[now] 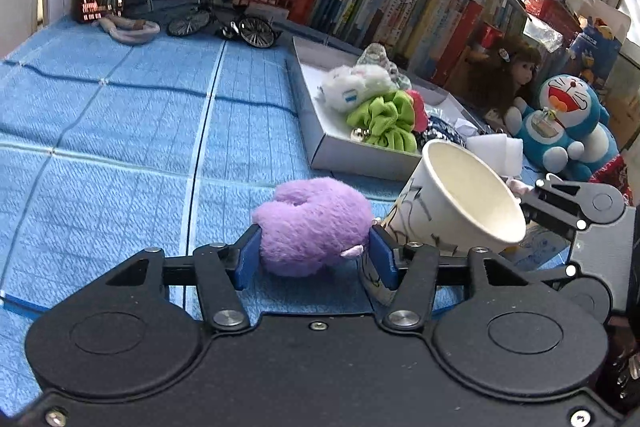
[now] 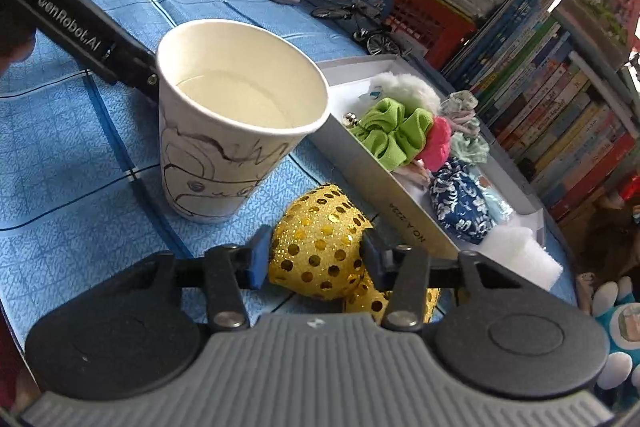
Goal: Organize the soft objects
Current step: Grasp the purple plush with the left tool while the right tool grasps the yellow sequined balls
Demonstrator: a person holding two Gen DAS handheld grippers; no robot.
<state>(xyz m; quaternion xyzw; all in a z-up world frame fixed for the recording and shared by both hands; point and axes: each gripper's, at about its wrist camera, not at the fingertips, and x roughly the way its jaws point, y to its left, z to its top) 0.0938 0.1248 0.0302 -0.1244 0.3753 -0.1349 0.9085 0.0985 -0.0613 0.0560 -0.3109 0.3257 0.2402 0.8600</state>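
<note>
My left gripper (image 1: 314, 253) is shut on a purple plush toy (image 1: 312, 223) low over the blue tablecloth. My right gripper (image 2: 314, 259) is shut on a gold sequin bow (image 2: 320, 239), next to the white box. The white box (image 1: 320, 131) holds a white plush (image 1: 356, 85), a green scrunchie (image 1: 386, 121) and other scrunchies; it also shows in the right wrist view (image 2: 400, 203), with the green scrunchie (image 2: 392, 135), a pink one (image 2: 438, 143) and a navy floral one (image 2: 460, 203).
A white paper cup (image 2: 236, 123) with drawings stands upright beside the box, also seen in the left view (image 1: 460, 195). A model bicycle (image 1: 224, 23), a row of books (image 1: 420, 7), a doll (image 1: 508, 71), a Doraemon plush (image 1: 564, 123) and a white sponge (image 2: 524, 255) surround the area.
</note>
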